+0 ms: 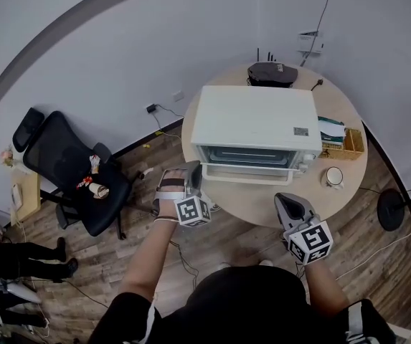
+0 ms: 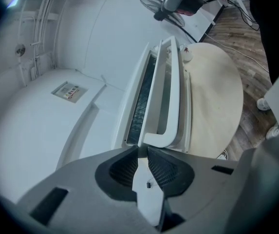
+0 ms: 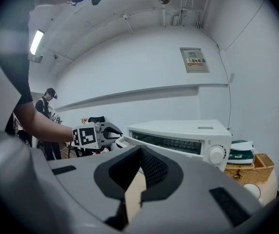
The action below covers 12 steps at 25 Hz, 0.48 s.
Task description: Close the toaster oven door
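White metal toaster oven [image 1: 255, 117], door [image 3: 183, 152] ajar, on round wooden tabletop [image 1: 262, 205]; my left gripper [image 2: 140, 149], jaws slightly parted, empty, at white handle's [image 2: 172, 82] left end; right gripper [image 3: 139, 149] jaws clenched, empty.

The toaster oven [image 1: 255, 117] has a smooth, matt white painted-metal shell and a slightly glossy white plastic door handle [image 2: 174, 82], and stands on a smooth, pale wood-look counter [image 1: 262, 210] over a brown wood-plank floor [image 1: 212, 249]. At the right are a woven wicker basket [image 1: 353, 143] and a glossy white mug [image 1: 334, 176]; the left gripper [image 2: 140, 151] is matt grey plastic with dark, cross-ribbed pads [image 2: 164, 169].
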Tool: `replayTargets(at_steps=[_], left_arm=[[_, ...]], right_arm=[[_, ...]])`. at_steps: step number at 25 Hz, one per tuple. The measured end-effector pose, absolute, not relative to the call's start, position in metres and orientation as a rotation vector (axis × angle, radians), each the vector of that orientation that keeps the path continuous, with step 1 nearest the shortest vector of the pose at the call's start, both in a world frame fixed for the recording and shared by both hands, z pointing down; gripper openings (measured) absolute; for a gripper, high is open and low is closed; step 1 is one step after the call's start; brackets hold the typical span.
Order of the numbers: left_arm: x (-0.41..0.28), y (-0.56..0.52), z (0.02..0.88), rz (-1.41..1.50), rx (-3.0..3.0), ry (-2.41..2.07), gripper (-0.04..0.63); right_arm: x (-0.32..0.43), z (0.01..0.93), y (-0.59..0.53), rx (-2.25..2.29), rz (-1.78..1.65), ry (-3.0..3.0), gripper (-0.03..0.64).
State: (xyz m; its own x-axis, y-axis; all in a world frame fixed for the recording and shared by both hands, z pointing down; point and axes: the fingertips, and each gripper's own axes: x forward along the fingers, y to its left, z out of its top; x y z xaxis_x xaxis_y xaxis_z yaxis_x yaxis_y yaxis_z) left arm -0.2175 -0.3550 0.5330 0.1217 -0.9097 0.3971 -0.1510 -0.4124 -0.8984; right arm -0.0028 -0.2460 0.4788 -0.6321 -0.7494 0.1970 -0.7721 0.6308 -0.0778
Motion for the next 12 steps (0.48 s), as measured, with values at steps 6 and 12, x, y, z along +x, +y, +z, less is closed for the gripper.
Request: replayTargets(at_steps=[6, 12], left_arm=[[-0.216, -0.365, 0.531, -1.369, -1.688, 1.013, 0.043], [-0.216, -0.379, 0.529, -1.397, -1.694, 1.030, 0.044]], right_arm=[[-0.003, 0.478, -0.245, 1.276, 0.233, -2.702, -0.002], [-0.002, 0.485, -0.243, 1.277, 0.252, -2.690, -0.002]])
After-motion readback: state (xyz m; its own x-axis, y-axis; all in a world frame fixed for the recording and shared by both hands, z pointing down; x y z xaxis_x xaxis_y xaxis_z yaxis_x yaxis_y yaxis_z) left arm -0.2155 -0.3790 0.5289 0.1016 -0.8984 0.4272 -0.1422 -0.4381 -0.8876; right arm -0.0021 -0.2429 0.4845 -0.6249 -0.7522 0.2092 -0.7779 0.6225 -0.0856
